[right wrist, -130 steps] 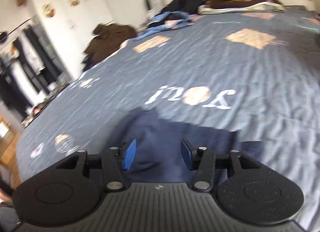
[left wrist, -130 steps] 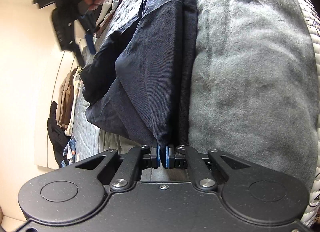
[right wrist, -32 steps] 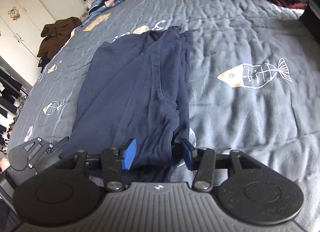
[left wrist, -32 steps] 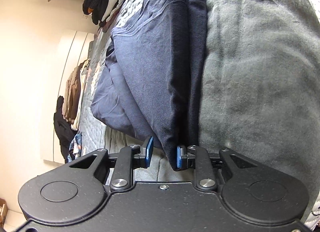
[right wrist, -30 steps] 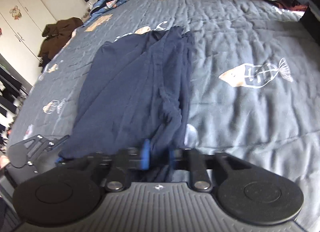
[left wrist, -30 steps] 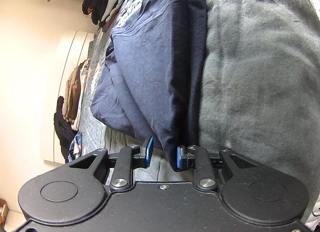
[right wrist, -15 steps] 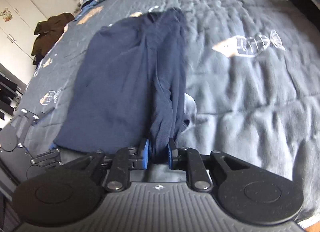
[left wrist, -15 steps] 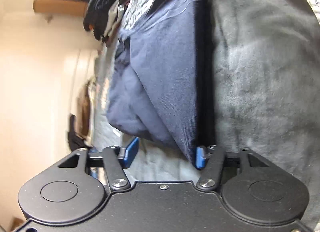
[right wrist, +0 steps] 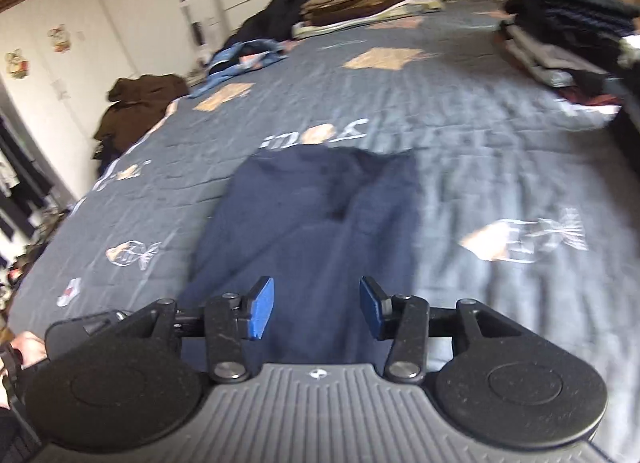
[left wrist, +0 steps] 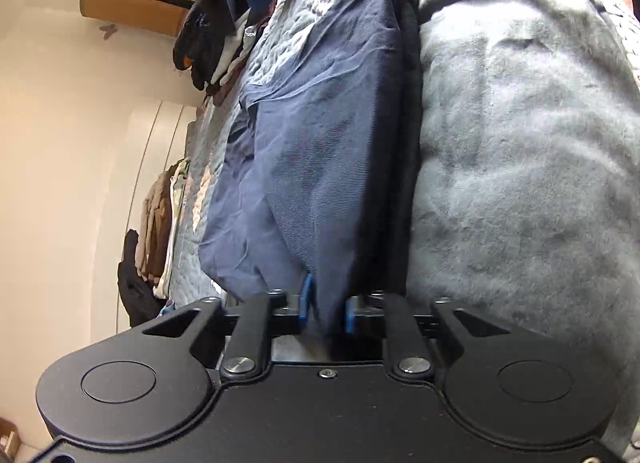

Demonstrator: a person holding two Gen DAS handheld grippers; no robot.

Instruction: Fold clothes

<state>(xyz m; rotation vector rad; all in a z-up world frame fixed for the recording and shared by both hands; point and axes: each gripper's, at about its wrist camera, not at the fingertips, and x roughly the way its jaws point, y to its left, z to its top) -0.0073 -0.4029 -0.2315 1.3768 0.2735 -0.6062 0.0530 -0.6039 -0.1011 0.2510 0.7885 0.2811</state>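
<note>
Navy garment (right wrist: 316, 223) lying lengthwise on the grey fish-print bedspread (right wrist: 500, 167), already narrowed by a fold, near hem toward the cameras; left gripper (left wrist: 326, 309) pinching the near hem, blue pads (left wrist: 306, 303) just closed in from a wider gape, cloth sandwiched between them; right gripper (right wrist: 316, 309) parted about halfway after just opening, nothing between the pads (right wrist: 262, 307), garment lying flat below and apart from them. Risks, judged from this: one-sided hold only, so any lift or pull by the left skews the hem, drags the whole piece across the bedspread and unrolls the lengthwise fold; left bite looks shallow and near the pad tips, likely slip if tension goes up; number of layers caught not readable, could be top layer only, then layers separate on lift. Right re-grab could snag the bedspread along with the cloth, both soft and dark, edge hard to pick out in the blurred right view. Loose ridge along the garment's right edge likely to bunch into the next fold if not flattened first. Folded stacks (right wrist: 360, 7) at the head of the bed well clear, no collision worry.
</note>
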